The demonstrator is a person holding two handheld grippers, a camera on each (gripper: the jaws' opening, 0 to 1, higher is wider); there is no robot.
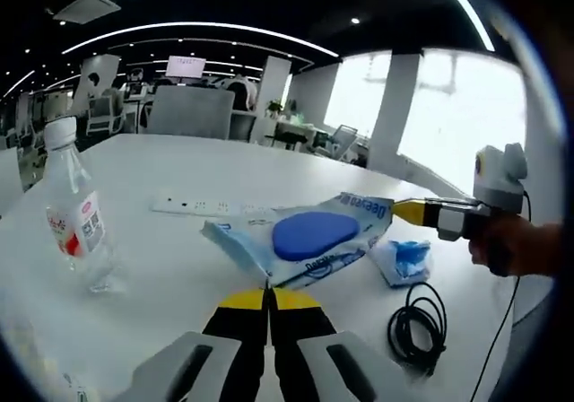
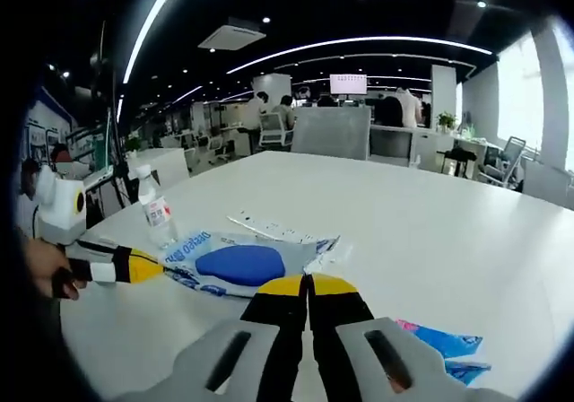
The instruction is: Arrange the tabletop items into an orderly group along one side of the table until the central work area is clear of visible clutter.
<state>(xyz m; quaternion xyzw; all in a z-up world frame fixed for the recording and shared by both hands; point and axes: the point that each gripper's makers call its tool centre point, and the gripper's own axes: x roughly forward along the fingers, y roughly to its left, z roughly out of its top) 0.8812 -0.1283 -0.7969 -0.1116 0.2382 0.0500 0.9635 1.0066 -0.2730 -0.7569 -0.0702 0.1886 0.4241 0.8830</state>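
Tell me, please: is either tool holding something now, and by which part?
Both tools, left and right, appear to pinch the wipes packet at opposite edges.

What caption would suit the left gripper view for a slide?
Shut left claw faces a wet-wipes pack on the white table, between a water bottle and a coiled black cable.

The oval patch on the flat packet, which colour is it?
Blue, on a pale packet with blue lettering; the left gripper view shows the patch best.
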